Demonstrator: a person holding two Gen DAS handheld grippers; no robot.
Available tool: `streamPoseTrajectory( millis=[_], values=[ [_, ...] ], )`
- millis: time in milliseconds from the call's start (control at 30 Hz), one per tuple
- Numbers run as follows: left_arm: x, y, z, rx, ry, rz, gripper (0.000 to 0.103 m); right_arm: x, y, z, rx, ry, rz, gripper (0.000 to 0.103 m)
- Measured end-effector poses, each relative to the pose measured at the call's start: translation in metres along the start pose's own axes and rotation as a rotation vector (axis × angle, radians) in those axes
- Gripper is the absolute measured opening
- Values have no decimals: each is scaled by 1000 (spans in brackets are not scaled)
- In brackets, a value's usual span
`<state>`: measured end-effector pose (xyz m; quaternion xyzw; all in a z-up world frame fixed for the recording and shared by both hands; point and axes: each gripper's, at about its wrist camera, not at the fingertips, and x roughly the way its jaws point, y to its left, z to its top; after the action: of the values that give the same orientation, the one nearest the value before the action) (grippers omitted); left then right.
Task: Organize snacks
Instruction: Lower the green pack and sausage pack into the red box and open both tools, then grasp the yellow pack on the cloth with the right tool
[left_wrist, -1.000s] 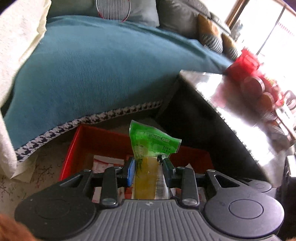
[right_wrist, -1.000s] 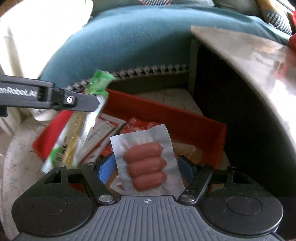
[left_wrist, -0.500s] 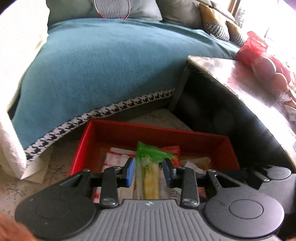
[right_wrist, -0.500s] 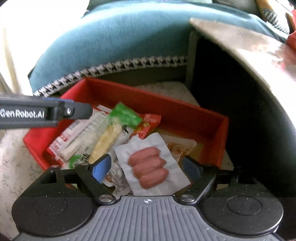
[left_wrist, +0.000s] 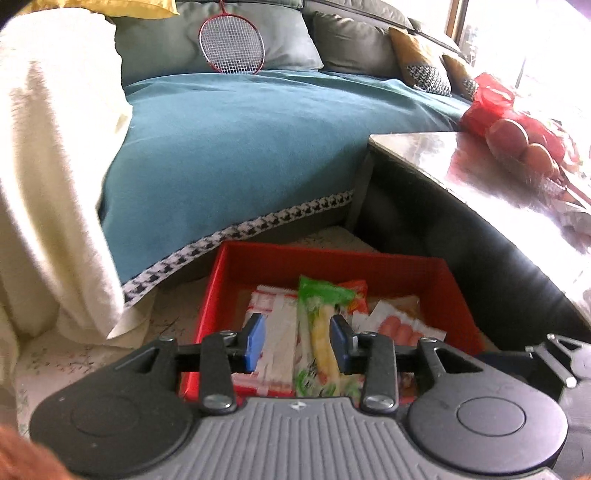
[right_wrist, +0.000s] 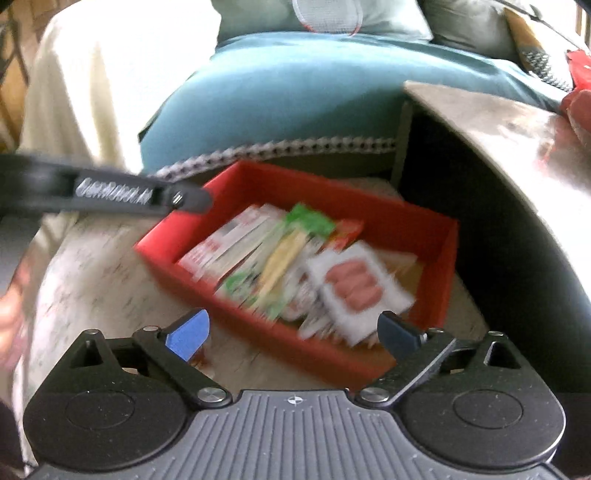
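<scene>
A red box (left_wrist: 332, 264) (right_wrist: 413, 229) sits on the floor beside the sofa and holds several snack packs. A green and yellow snack packet (left_wrist: 321, 325) (right_wrist: 284, 258) lies in it, next to a white sausage pack (left_wrist: 400, 328) (right_wrist: 354, 282) and a red and white packet (left_wrist: 275, 332). My left gripper (left_wrist: 295, 341) is open and empty above the box's near side. My right gripper (right_wrist: 291, 330) is wide open and empty, held back from the box; its view is blurred. The left gripper's finger (right_wrist: 140, 192) shows in the right wrist view.
A teal sofa cover (left_wrist: 240, 155) with a checked trim lies behind the box. A shiny low table (left_wrist: 480, 177) stands on the right with a red bag of fruit (left_wrist: 517, 129). A white blanket (left_wrist: 48, 177) hangs at the left.
Both grippers opened and pulled back. The green packet and the sausage pack left the jaws and now lie in the red box.
</scene>
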<state>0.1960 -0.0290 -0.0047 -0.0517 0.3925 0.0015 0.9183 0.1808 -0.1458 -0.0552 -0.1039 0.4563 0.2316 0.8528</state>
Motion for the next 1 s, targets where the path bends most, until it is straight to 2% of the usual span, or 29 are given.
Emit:
streamPoseTrajectory(
  millis=[300, 467, 567, 633, 667, 767, 800, 900, 1000],
  values=[
    [-15, 8, -22, 25, 11, 22, 33, 1, 57, -79, -112, 124, 42, 100],
    [-19, 5, -27, 36, 11, 15, 33, 14, 66, -96, -144, 195, 34, 98],
    [-21, 2, -28, 54, 3, 17, 33, 19, 69, -99, -156, 206, 27, 87],
    [-22, 0, -28, 57, 2, 11, 34, 28, 67, -102, -149, 245, 31, 70],
    [-22, 0, -28, 58, 1, 11, 34, 33, 65, -105, -135, 272, 42, 72],
    [-22, 0, -28, 66, -2, 15, 34, 31, 68, -109, -163, 266, 33, 72],
    [-22, 0, -28, 68, -2, 16, 35, 30, 67, -110, -158, 265, 32, 69],
    [-21, -1, -29, 72, 2, 17, 36, 26, 69, -109, -170, 258, 33, 51],
    [-19, -1, -31, 78, 8, 21, 40, 24, 65, -108, -159, 261, 45, 47]
  ],
)
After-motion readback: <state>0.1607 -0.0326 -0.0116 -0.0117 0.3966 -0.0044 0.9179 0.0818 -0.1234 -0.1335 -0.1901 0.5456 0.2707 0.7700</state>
